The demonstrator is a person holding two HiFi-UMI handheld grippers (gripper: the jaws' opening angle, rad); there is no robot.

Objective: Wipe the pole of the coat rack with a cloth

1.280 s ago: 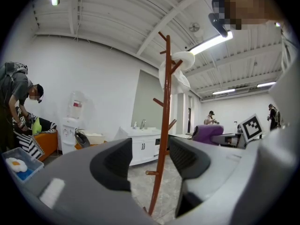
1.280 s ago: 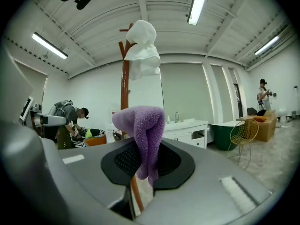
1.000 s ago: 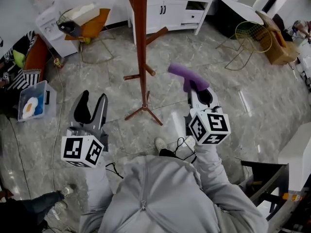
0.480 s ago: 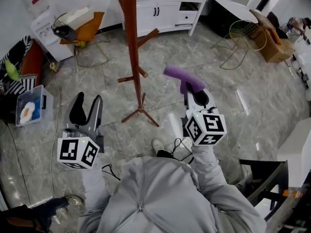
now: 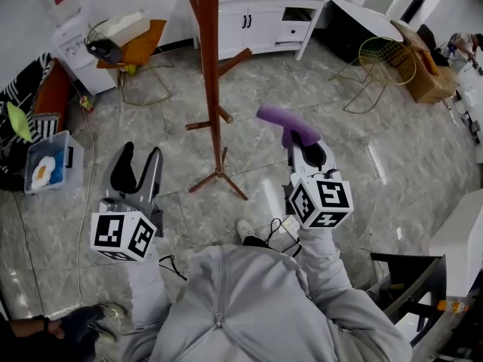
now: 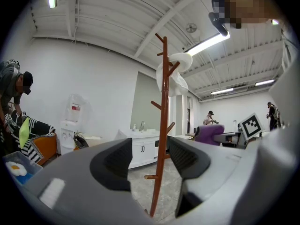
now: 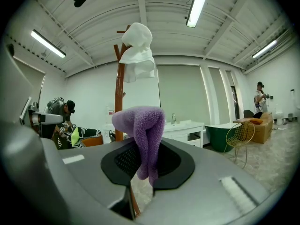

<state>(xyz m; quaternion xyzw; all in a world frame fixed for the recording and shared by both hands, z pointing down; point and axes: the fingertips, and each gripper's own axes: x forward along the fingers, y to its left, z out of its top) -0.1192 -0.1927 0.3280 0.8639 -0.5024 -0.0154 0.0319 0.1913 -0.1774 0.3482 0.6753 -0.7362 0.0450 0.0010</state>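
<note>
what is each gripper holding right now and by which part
Right gripper is shut on the purple fuzzy cloth, pinching one end; the rest sticks out past the jaws. Left gripper is open, holding nothing.

Glossy grey marbled tile floor (image 5: 339,172), bearing near its middle 1 red-brown coat rack (image 5: 210,89) on splayed wooden feet. Against the far wall, 1 white cabinet (image 5: 256,23), with a white water dispenser (image 5: 73,47) and an orange-seated wire-legged chair (image 5: 134,42) to its left and 1 yellow wire chair (image 5: 386,57) to its right. At the left edge, 1 clear plastic bin (image 5: 47,164), and beside it a thin dark cable (image 5: 84,210) trailing across the tiles.
</note>
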